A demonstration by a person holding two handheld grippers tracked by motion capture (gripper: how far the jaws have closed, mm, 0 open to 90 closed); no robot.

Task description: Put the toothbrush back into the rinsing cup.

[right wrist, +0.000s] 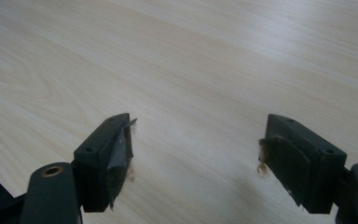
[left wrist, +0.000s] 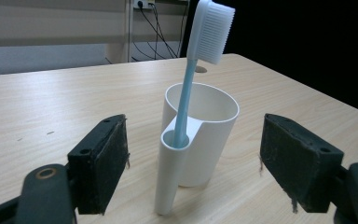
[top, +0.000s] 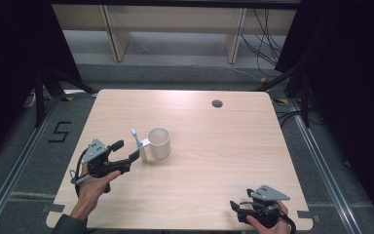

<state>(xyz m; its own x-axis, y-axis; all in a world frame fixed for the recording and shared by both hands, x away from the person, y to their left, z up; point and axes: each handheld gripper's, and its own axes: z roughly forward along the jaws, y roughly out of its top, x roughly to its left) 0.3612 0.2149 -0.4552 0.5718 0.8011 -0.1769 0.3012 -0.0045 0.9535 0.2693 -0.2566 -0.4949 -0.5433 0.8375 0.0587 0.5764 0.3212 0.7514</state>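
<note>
Left gripper (top: 127, 150) stands released, its jaws spread either side of the toothbrush holder cup (left wrist: 196, 140) at 12 o'clock. Blue toothbrush (left wrist: 186, 102) stands upright in its side tube. Right gripper (right wrist: 196, 158) is released above bare table (right wrist: 177, 60).

Table (top: 214, 165): light wood top, rounded corners, round cable hole (top: 217, 103) near the upper edge. Borne left of the frame's centre: one white cup (top: 158, 143), upright, with side holder.

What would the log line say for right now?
toothbrush: upright in side tube of white cup | left gripper: jaws open, either side of cup, apart | right gripper: jaws open over bare table
</note>
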